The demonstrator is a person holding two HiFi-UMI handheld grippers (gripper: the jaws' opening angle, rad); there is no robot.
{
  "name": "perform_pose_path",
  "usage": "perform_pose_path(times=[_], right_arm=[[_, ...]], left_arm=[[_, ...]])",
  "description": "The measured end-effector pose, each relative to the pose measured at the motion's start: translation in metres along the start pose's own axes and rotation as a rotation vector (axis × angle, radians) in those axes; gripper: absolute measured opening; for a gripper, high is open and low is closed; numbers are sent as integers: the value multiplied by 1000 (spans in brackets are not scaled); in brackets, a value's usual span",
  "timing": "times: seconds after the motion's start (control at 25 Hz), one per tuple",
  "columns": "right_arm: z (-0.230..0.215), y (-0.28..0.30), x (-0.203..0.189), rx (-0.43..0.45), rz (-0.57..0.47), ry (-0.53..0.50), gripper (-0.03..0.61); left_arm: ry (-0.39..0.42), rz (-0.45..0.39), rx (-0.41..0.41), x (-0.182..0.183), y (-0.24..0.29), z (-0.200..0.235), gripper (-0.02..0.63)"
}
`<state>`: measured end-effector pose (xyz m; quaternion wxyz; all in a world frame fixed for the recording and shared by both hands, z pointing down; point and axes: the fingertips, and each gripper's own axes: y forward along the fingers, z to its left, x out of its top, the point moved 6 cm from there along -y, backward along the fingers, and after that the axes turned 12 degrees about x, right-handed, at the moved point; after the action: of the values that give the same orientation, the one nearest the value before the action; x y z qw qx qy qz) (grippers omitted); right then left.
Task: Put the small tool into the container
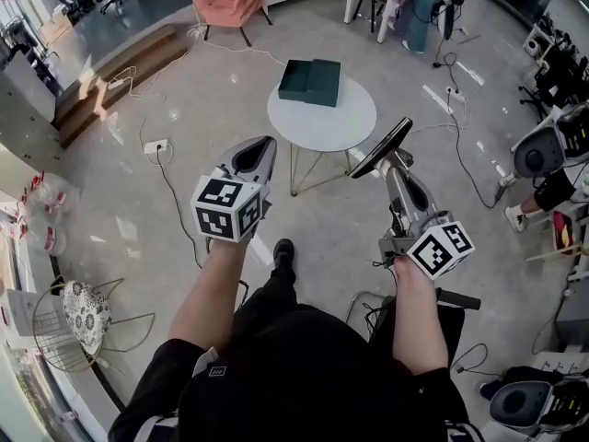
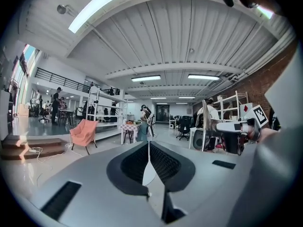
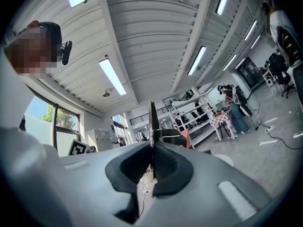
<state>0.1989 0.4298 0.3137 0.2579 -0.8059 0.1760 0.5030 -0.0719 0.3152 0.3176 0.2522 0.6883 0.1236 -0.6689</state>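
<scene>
Left hand-held gripper [image 1: 255,155]: jaws shut together, nothing between them, held in the air near-left of the round white desk [image 1: 327,125]. Dark green container [image 1: 311,81] sits at the desk's far edge. Right hand-held gripper [image 1: 396,166]: clamped on the small flat dark tool [image 1: 385,143], by the desk's near-right rim, well apart from the container.

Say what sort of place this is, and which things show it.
Probably an open workshop or lab: shelving racks, office chairs, and cables trailing over a bare floor.
</scene>
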Motion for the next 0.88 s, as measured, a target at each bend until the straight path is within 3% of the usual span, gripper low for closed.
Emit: perform_pose_path(times=[0.24, 0.4, 0.56, 0.88], right_arm=[[-62, 75, -2, -43, 26, 12, 11], [-98, 135, 10, -49, 55, 9, 11], [-118, 191, 9, -39, 88, -4, 11], [-155, 257, -4, -29, 124, 40, 11]], left_arm=[[-24, 3, -59, 9, 91, 44, 17], [-32, -24, -49, 33, 139, 85, 17], [-50, -24, -45, 40, 179, 124, 17], [-77, 14, -51, 31, 234, 160, 17]])
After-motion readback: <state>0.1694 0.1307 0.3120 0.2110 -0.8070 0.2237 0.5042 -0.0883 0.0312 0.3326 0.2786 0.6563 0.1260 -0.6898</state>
